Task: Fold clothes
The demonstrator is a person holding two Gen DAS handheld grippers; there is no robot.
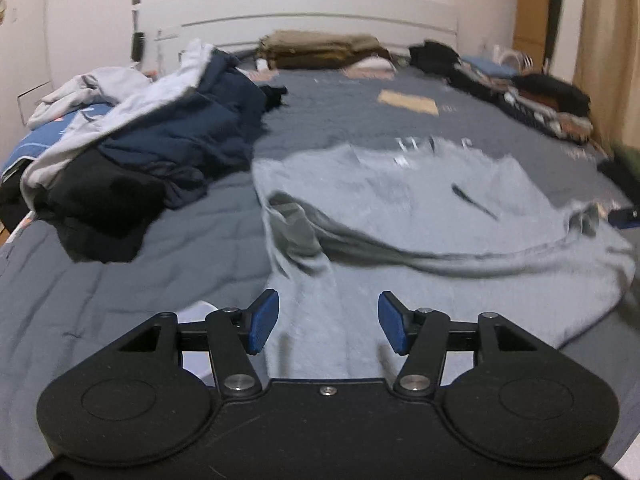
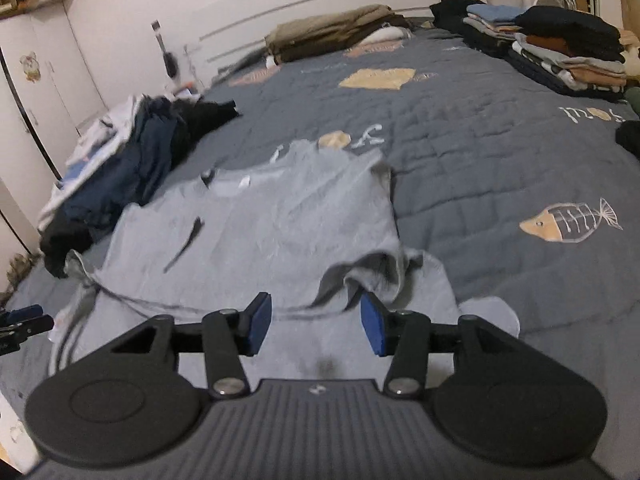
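Note:
A light grey shirt (image 1: 420,216) lies spread on the bed, its lower part folded up over the body. In the right wrist view the same shirt (image 2: 260,232) shows a dark logo stroke and a raised fold at its right side. My left gripper (image 1: 328,320) hovers open over the shirt's near edge, nothing between its blue pads. Above the shirt's near right part, my right gripper (image 2: 316,322) is open too, and holds nothing. The left gripper's tip (image 2: 24,320) shows at the left edge of the right wrist view.
A heap of unfolded clothes (image 1: 132,148), dark blue, black and pale grey, lies on the bed's left side. Folded stacks (image 2: 560,52) sit at the far right, with olive folded items (image 2: 340,32) by the headboard. The grey quilt (image 2: 500,184) has fish prints.

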